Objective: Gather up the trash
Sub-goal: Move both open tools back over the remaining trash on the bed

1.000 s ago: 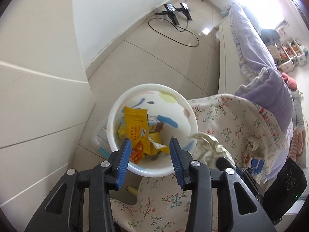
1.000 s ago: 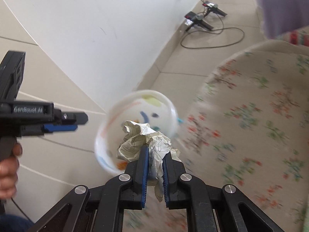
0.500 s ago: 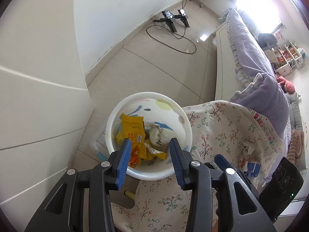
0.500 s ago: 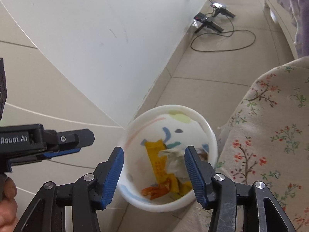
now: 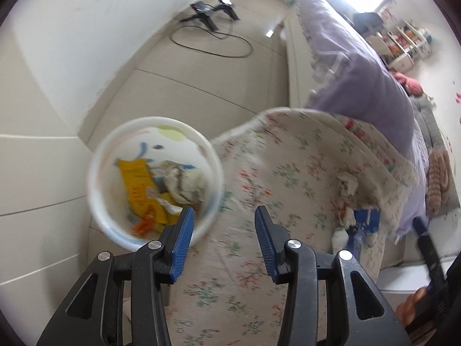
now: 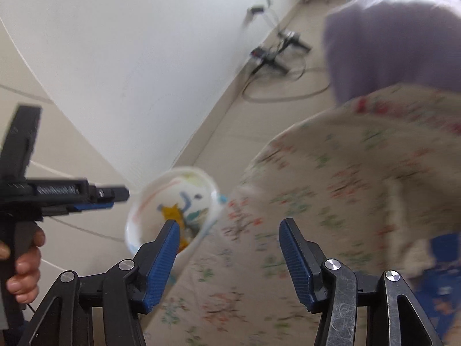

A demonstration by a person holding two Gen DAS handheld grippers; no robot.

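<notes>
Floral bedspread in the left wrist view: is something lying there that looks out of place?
Yes. A crumpled white paper and, nearer the edge, a blue wrapper lie on the floral bedspread, outside the white bin. Both grippers are open and empty.

The white trash bin (image 5: 157, 181) stands upright on the floor, just left of the flowered bed cover, w/ coloured drawings on its inner wall. Inside lie a yellow snack wrapper (image 5: 138, 181) at left and a crumpled paper ball (image 5: 187, 183) touching it at right. More trash, a small crumpled paper (image 5: 348, 183) and a blue packet (image 5: 366, 220), lies on the cover at the far right; blurred.
</notes>
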